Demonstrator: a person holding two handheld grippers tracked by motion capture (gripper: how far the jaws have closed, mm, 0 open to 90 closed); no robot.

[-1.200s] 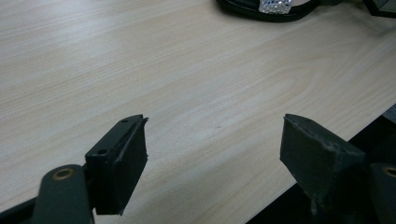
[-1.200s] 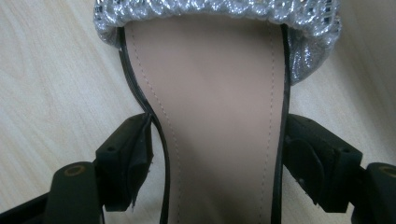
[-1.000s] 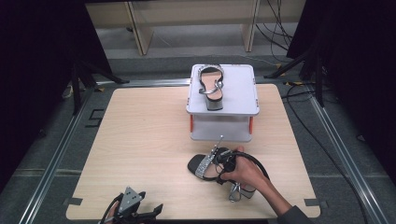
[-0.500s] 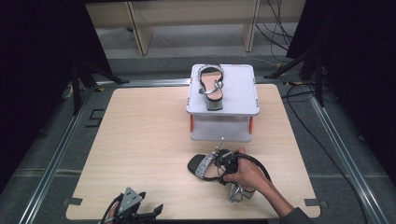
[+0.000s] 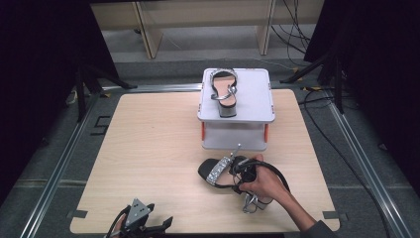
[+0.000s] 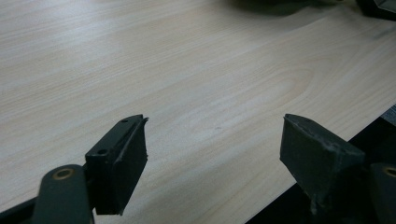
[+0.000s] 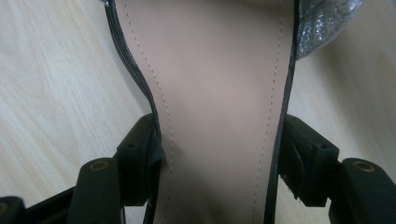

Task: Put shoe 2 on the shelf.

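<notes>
A black sandal with a glittery silver toe strap (image 5: 217, 171) lies on the wooden table (image 5: 148, 144) in front of a white box. My right gripper (image 5: 243, 169) is shut on it. In the right gripper view, the right gripper (image 7: 219, 158) has one black jaw pressed against each edge of the sandal's tan insole (image 7: 215, 70). A matching sandal (image 5: 224, 91) rests on top of the white box (image 5: 257, 99). My left gripper (image 5: 143, 223) sits at the table's front left edge. Seen in its own view, the left gripper (image 6: 215, 144) is open over bare wood, holding nothing.
The white box stands on a raised base with orange corners (image 5: 265, 133) at the table's far middle. Cables (image 5: 322, 99) trail over the floor to the right. Metal rails (image 5: 64, 158) run along both sides of the table. The table's front edge lies just under the left gripper.
</notes>
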